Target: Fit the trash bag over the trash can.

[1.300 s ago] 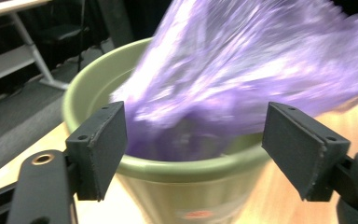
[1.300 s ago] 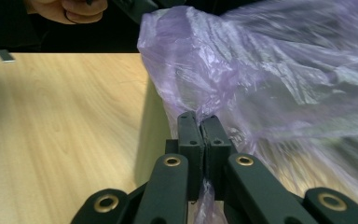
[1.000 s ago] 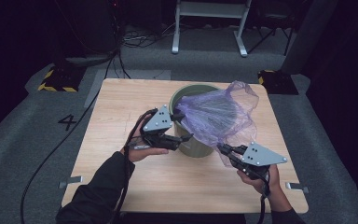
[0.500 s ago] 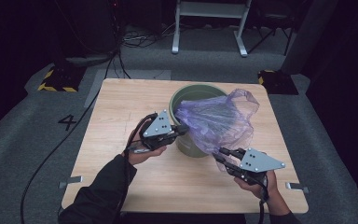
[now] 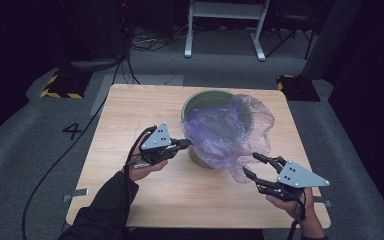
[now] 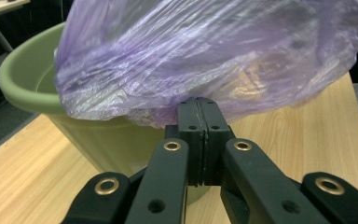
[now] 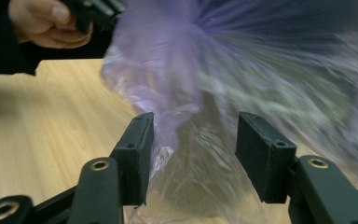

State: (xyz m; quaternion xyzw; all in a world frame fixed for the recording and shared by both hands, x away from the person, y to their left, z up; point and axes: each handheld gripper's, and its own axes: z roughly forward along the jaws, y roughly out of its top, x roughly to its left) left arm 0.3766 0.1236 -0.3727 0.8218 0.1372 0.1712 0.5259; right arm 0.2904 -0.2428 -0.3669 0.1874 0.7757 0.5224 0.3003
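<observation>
High view above table [image 5: 130, 125]; both gripper views close on purple bag [image 6: 205, 51].

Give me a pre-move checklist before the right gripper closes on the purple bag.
1. Left gripper shut on the thin purple plastic bag: ok, jaws closed on its edge.
2. Right gripper open: ok, jaws spread.
3. Film between the right jaws: ok, it hangs in the gap, though that view is blurred.
4. Bag seated over the round green plastic bucket: not ok, the far rim is bare.
5. Bucket upright on the light wooden table: ok.
6. Bag free of tears: cannot tell.
</observation>
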